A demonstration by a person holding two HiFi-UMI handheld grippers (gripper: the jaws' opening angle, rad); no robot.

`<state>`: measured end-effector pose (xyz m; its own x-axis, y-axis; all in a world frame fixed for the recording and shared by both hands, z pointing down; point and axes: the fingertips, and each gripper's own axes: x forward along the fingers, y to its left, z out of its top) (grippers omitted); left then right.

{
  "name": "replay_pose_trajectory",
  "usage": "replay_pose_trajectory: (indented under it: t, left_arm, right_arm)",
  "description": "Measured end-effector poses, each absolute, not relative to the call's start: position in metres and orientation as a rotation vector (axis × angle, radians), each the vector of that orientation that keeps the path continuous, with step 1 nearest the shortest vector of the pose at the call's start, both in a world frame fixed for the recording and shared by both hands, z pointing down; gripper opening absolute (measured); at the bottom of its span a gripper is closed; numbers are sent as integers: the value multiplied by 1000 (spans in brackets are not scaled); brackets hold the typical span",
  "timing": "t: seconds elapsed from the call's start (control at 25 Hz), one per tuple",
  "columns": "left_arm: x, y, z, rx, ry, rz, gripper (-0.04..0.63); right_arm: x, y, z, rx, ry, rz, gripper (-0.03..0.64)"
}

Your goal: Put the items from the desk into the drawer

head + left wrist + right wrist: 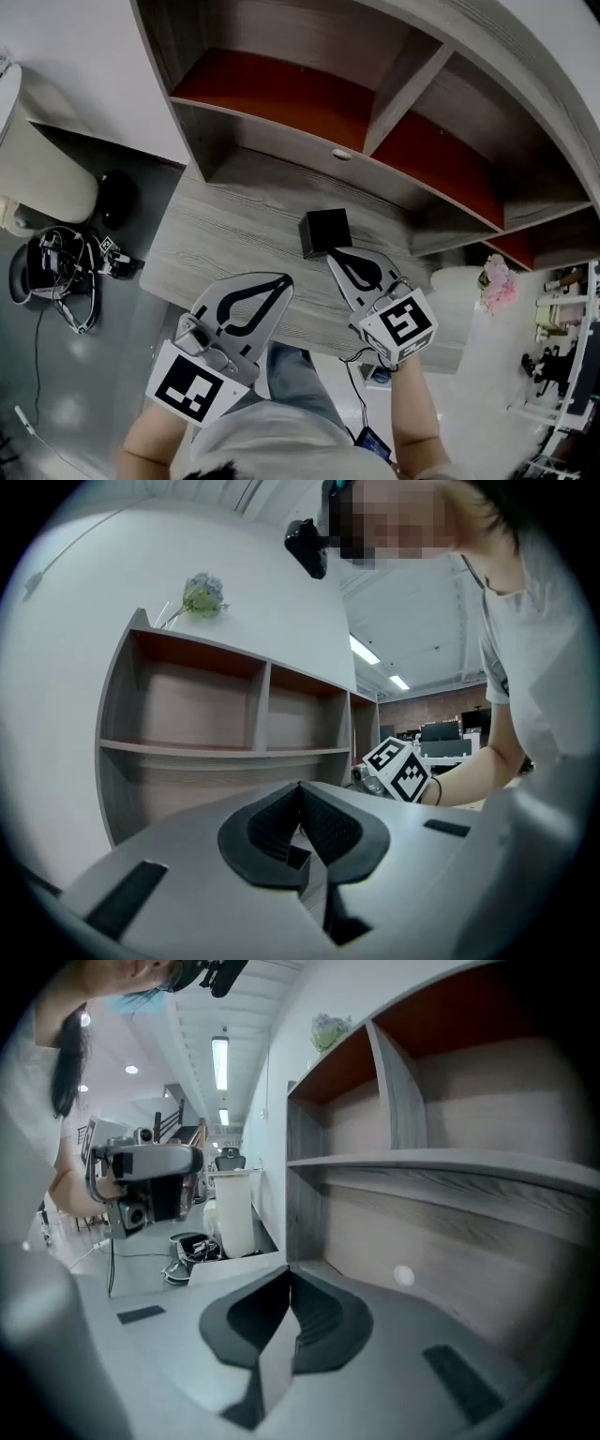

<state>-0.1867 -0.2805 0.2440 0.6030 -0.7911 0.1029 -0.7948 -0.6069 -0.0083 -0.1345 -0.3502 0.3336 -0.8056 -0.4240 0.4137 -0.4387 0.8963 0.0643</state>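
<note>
The left gripper point(300, 787) has its ribbed pads pressed together with nothing between them, and the right gripper point(289, 1275) is the same: tips meeting, empty. Both point away from the person towards the far shelf unit point(281, 94). This looks like a ready pose before a first pick rather than a grasp.

The small black box point(325, 231) is the only item on the grey wood-grain desk point(216, 234). It sits just past the right gripper's tips, so close that I cannot tell whether they touch it. The right gripper view does not show the box, so those jaws probably ride above it. The left gripper is to the near left of the box, clearly apart from it.

The right jaws would have to open before they could take the box. No drawer shows in any view — it probably lies under the desk's near edge, unopened.
</note>
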Motion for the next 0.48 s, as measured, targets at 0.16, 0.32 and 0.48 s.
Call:
replay_pose_trajectory:
  t: [0.16,0.32,0.48]
  left_arm:
    - [-182,-296,261,2720,-1404,187,9]
    - [-178,-305,278,2666,-1416,209,8]
    - [-173,-310,293,2628,-1414,219,8]
  right_arm:
    - [-132,-364,365,525,-2575,46,21]
    - [-126,-370,396,426,-2502,16,29]
    - [-121,-372,421,327,-2401,-89,37]
